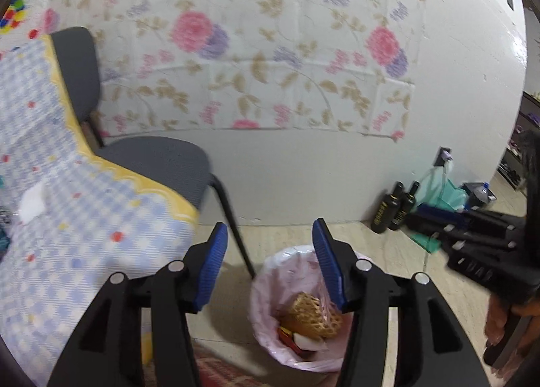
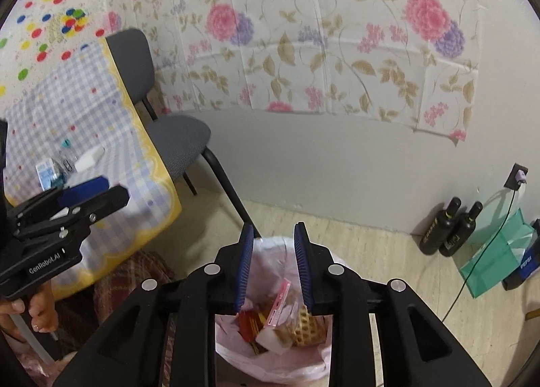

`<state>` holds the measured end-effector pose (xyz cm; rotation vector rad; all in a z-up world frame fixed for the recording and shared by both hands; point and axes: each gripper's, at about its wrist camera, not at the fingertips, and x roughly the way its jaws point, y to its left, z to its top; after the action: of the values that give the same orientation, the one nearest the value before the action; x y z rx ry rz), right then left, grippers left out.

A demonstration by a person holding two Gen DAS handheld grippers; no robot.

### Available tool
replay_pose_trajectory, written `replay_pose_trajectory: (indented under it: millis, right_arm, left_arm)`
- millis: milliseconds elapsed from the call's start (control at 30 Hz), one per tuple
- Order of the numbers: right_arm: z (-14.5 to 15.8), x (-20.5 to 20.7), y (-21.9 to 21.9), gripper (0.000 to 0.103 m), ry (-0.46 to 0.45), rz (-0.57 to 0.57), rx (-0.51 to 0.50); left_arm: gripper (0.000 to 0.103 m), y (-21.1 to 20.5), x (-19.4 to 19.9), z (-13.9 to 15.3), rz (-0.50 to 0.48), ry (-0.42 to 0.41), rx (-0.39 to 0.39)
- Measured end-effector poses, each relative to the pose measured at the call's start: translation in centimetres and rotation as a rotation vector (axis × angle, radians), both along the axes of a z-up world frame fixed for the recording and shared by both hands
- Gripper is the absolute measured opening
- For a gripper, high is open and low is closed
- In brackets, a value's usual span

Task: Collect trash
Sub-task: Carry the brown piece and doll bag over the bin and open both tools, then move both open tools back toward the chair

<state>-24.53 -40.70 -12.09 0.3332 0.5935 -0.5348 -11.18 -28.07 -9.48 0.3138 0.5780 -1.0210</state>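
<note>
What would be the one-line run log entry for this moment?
left hand-held gripper: open, empty | right hand-held gripper: open, empty | both above trash bin | bin: holds trash

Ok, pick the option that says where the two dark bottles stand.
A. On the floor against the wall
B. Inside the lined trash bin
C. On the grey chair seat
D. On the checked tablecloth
A: the two dark bottles stand upright side by side on the floor at the foot of the wall, well apart from the trash bin.
</note>
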Motion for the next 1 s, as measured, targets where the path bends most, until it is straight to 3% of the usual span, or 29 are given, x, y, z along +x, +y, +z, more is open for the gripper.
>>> replay_pose_trajectory:
  millis: [133,300,433,600,867,1000]
  right_arm:
    - [2.6,0.9,0.7,0.032,-0.087,0.044,-0.012]
    - [5.0,3.7,2.8,0.033,-0.141,0.153,-0.018]
    - [6.2,6.0,4.6,0.034,-0.142,0.191,-0.047]
    - [6.8,9.2,6.4,0.039,-0.137,0.311,0.006]
    - [8.2,14.4,11.4,0.045,-0.13,0.489,-0.058]
    - [8.6,18.0,13.8,0.045,-0.118,0.568,-0.087]
  left_arm:
    - [0.066,3.4,1.1,2.1,0.093,-0.063,-0.032]
    - [0.067,6.5,2.4,3.9,0.19,-0.105,-0.034]
    - [0.07,9.4,3.9,4.7,0.284,-0.096,-0.058]
    - [0.071,12.3,5.3,5.4,0.363,-0.089,-0.055]
    - [0.071,17.5,8.1,6.1,0.494,-0.058,-0.046]
    - [0.071,20.4,10.0,6.2,0.606,-0.075,-0.03]
